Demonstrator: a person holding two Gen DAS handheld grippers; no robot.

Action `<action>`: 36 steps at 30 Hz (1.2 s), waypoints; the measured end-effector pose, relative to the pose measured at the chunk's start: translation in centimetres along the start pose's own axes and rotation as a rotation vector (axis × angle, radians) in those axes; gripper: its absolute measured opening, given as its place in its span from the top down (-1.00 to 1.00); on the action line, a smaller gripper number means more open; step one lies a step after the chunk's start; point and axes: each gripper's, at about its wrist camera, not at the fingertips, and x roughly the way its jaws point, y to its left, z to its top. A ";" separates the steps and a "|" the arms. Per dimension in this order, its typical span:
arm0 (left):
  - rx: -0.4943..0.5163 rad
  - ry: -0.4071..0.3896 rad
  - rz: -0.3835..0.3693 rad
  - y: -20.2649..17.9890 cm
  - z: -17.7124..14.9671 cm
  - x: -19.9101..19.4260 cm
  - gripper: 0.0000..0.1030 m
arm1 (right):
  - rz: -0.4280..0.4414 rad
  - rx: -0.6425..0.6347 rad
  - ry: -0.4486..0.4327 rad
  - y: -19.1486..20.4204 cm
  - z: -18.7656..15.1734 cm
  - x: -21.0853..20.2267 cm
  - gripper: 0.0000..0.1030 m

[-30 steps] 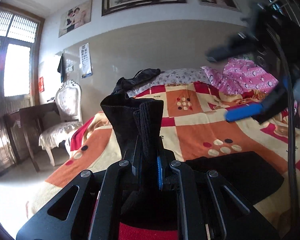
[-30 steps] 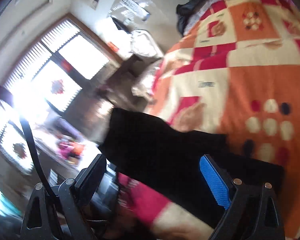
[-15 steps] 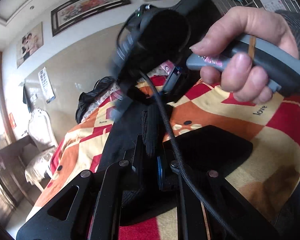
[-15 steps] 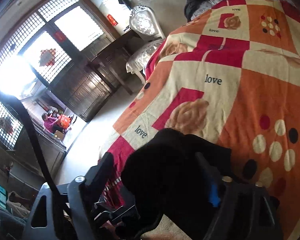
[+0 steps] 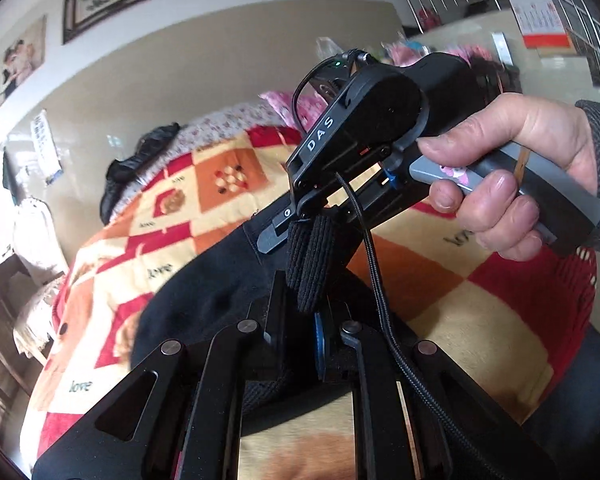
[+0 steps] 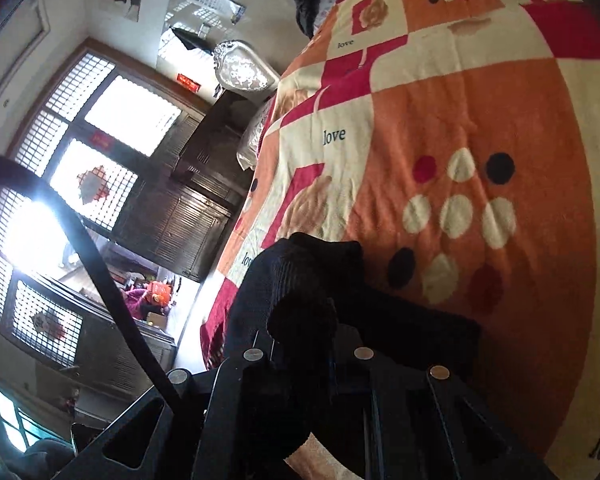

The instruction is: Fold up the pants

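Black pants (image 5: 212, 300) lie across a checked orange, red and cream blanket (image 5: 440, 280) on a bed. My left gripper (image 5: 300, 320) is shut on a ribbed cuff (image 5: 308, 264) that stands up out of its jaws. A person's hand (image 5: 512, 184) holds my right gripper (image 5: 308, 220) just beyond, and its fingertips meet the top of the same cuff. In the right wrist view my right gripper (image 6: 300, 344) is closing, with bunched black knit of the pants (image 6: 292, 280) pressed between its jaws above the blanket (image 6: 460, 120).
A cable (image 5: 372, 272) hangs from the right gripper across the left one. A dark clothes heap (image 5: 140, 160) and pink bedding (image 5: 292, 104) lie at the bed's far end. Past the bed's left edge stand a white chair (image 6: 244, 72) and a dark wooden cabinet (image 6: 188, 208).
My right gripper came down over the raised cuff and its wide jaws closed on the black fabric. My left gripper swung right across the bed, still holding the cuff.
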 end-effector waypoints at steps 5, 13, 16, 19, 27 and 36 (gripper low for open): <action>-0.041 0.140 -0.059 -1.0 -0.9 1.7 0.75 | -0.039 0.013 0.022 -4.1 -1.0 2.4 0.57; -0.096 0.108 -0.306 -0.3 -1.6 -2.8 0.59 | -0.137 -0.047 -0.187 -3.1 -2.3 -0.8 0.51; -0.227 0.085 -0.303 3.9 -0.7 -4.2 0.59 | -0.280 -0.114 -0.314 -0.8 -3.2 -3.9 0.45; -0.393 0.070 -0.241 9.2 0.6 -4.7 0.54 | -0.250 -0.270 -0.359 3.3 -4.5 -5.5 0.43; -0.726 0.298 -0.332 15.6 -0.9 1.4 0.44 | -0.333 -0.651 -0.143 9.5 -10.4 2.4 0.09; -0.752 0.373 -0.321 13.5 -3.1 5.5 0.44 | -0.332 -0.603 -0.103 4.5 -10.3 3.9 0.08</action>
